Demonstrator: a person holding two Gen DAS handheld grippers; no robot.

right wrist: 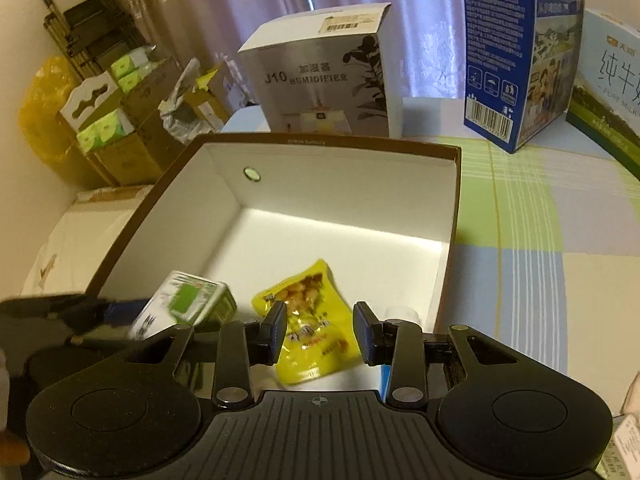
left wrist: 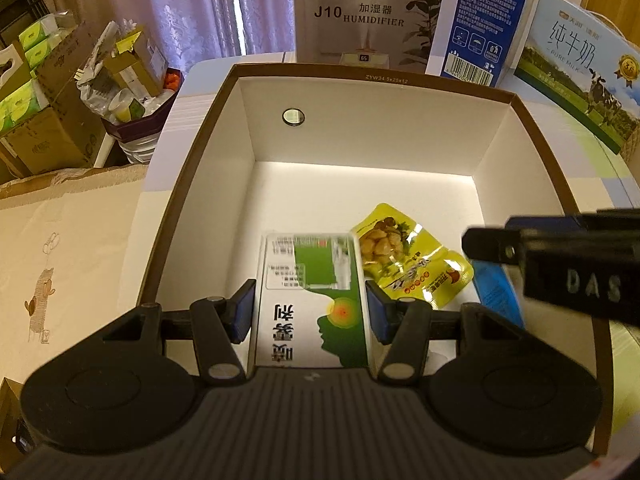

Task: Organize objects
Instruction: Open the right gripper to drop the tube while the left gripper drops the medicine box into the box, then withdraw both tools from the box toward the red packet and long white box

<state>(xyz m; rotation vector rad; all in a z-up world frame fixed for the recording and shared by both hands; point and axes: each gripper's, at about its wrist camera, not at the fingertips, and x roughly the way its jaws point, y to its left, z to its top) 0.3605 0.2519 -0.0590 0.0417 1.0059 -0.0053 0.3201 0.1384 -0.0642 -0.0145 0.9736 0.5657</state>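
Observation:
A large open box with a brown rim (left wrist: 360, 71) (right wrist: 320, 142) and white inside stands on the table. My left gripper (left wrist: 310, 312) is low inside it, shut on a white and green carton (left wrist: 312, 280) whose sides meet both blue pads. In the right wrist view that carton (right wrist: 188, 300) shows at the left, blurred. My right gripper (right wrist: 320, 332) is shut on a wrinkled yellow snack packet (right wrist: 308, 320), which flares out beyond the pads. In the left wrist view the packet (left wrist: 404, 252) lies beside the carton, at the tip of the right gripper (left wrist: 472, 246).
A light blue item (left wrist: 500, 296) (right wrist: 386, 380) lies in the box's near right corner under the right gripper. Behind the box stand a humidifier carton (left wrist: 368, 16), a blue carton (left wrist: 480, 20) and a milk carton (left wrist: 580, 80). Cardboard boxes and bags (left wrist: 60, 100) pile up at the left.

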